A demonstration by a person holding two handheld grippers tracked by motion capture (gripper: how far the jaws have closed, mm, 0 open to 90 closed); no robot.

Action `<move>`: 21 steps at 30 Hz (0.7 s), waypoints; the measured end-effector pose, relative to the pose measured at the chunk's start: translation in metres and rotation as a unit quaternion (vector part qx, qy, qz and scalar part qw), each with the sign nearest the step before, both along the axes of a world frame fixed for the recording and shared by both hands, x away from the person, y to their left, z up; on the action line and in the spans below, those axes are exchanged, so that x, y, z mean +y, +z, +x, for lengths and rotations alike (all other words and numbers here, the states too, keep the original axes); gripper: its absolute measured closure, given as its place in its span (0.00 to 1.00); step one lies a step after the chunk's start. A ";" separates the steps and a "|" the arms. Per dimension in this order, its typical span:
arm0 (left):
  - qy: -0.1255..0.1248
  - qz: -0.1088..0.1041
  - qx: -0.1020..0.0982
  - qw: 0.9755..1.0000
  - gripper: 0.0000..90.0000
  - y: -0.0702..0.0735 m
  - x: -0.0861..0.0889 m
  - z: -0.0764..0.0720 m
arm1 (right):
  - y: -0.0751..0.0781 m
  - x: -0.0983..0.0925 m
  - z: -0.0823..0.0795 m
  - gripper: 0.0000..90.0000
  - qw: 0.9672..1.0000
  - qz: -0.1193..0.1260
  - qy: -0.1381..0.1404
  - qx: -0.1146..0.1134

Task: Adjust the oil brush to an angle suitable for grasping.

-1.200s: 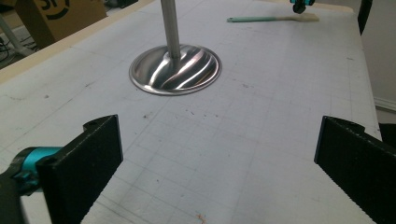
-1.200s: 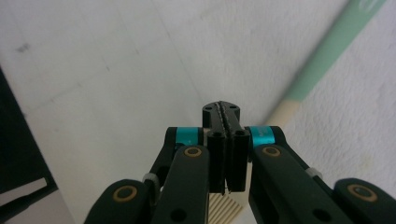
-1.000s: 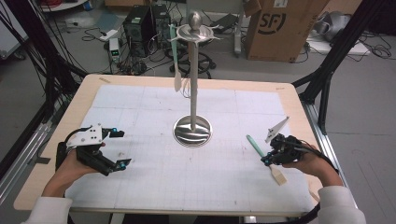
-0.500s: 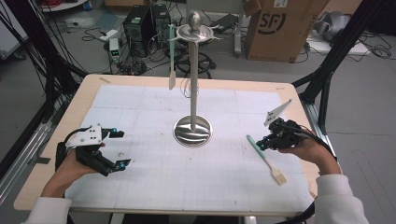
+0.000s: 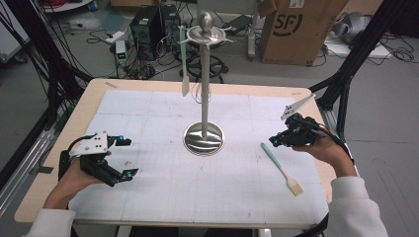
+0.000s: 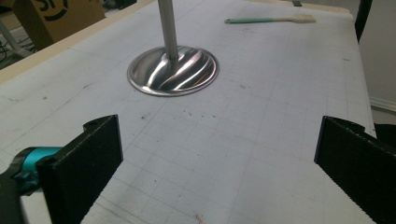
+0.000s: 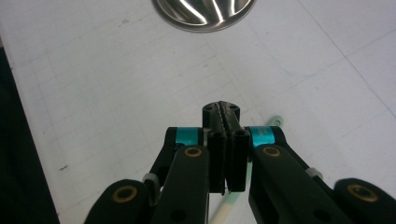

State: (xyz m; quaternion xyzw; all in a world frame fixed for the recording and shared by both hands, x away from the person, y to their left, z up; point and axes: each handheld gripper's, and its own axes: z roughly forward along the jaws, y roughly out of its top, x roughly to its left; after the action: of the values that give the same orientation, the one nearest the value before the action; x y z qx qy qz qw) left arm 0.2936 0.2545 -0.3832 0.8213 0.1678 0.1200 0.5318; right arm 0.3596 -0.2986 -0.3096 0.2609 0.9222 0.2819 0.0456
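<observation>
A steel stand (image 5: 203, 139) with a round base rises from the middle of the white mat. A pale spatula (image 5: 184, 64) hangs from a hook at its top. A second spatula (image 5: 280, 168), teal-handled, lies flat on the mat at the right. My right gripper (image 5: 273, 141) hovers just behind that spatula's handle end, jaws shut on nothing. In the right gripper view the closed jaws (image 7: 223, 116) point down at the mat, with the teal handle (image 7: 275, 122) beneath them. At the left my left gripper (image 5: 127, 157) rests low, wide open and empty, facing the stand's base (image 6: 173, 70).
A wooden table edge (image 5: 54, 163) frames the mat. Behind the table stand a cardboard box (image 5: 291, 29), computer gear and cables on the floor. Black frame legs (image 5: 346, 84) flank the right corner.
My right gripper has lifted and drawn back from the teal spatula, which stays on the mat. The hanging spatula sways slightly. The left gripper has stayed put.
</observation>
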 end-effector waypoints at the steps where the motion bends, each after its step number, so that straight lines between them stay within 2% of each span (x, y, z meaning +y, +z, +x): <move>1: 0.000 0.000 0.000 1.000 0.02 0.000 0.000 0.000 | -0.001 -0.001 0.001 0.99 1.000 0.003 -0.005 -0.002; 4: 0.001 0.000 0.001 1.000 0.02 0.000 0.000 0.000 | -0.006 -0.004 0.006 0.99 1.000 0.015 -0.027 -0.003; 9: 0.001 0.000 0.001 1.000 0.02 0.000 0.000 0.000 | -0.011 -0.005 0.016 0.99 0.998 0.006 -0.056 -0.009; 11: 0.000 0.000 0.001 1.000 0.02 0.000 0.000 0.001 | -0.012 -0.005 0.020 0.99 0.998 0.009 -0.057 -0.006; 21: 0.001 -0.004 0.002 1.000 0.02 -0.001 0.002 0.000 | -0.028 -0.007 0.037 0.99 0.996 -0.010 -0.088 0.013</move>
State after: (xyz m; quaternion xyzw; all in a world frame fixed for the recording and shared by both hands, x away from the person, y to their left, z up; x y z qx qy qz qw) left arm 0.2933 0.2568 -0.3846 0.8193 0.1703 0.1183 0.5346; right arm 0.3968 -0.3057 -0.3376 0.3444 0.8988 0.2642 0.0607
